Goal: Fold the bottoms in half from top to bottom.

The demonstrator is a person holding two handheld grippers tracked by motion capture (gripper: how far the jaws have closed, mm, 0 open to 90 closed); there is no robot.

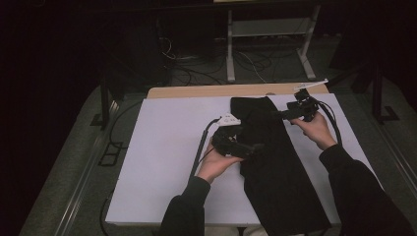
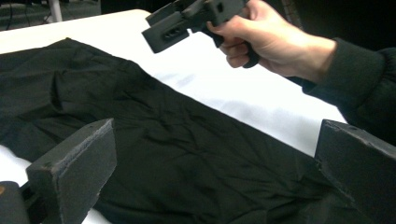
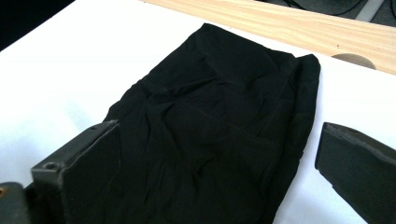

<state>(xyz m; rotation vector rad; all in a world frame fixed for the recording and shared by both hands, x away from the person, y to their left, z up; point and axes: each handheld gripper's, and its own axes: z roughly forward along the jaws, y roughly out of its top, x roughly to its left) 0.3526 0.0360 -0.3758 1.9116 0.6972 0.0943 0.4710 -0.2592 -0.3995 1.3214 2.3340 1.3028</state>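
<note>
A: Where does the black garment (image 1: 275, 162) lie?

B: Flat on the white desk (image 1: 162, 162), running from 12 o'clock down to 6, right of centre.

A: And the left hand-held gripper (image 1: 255, 147)?

B: At the garment's 9 o'clock edge, jaws spread, cloth (image 2: 187, 154) lying between and beyond them, nothing pinched.

A: The right hand-held gripper (image 1: 276, 115)?

B: Near the garment's far end, at about 1 o'clock, pointing toward it. Its jaws are spread too, with the folded top (image 3: 224, 107) beneath, none of it clamped.
</note>
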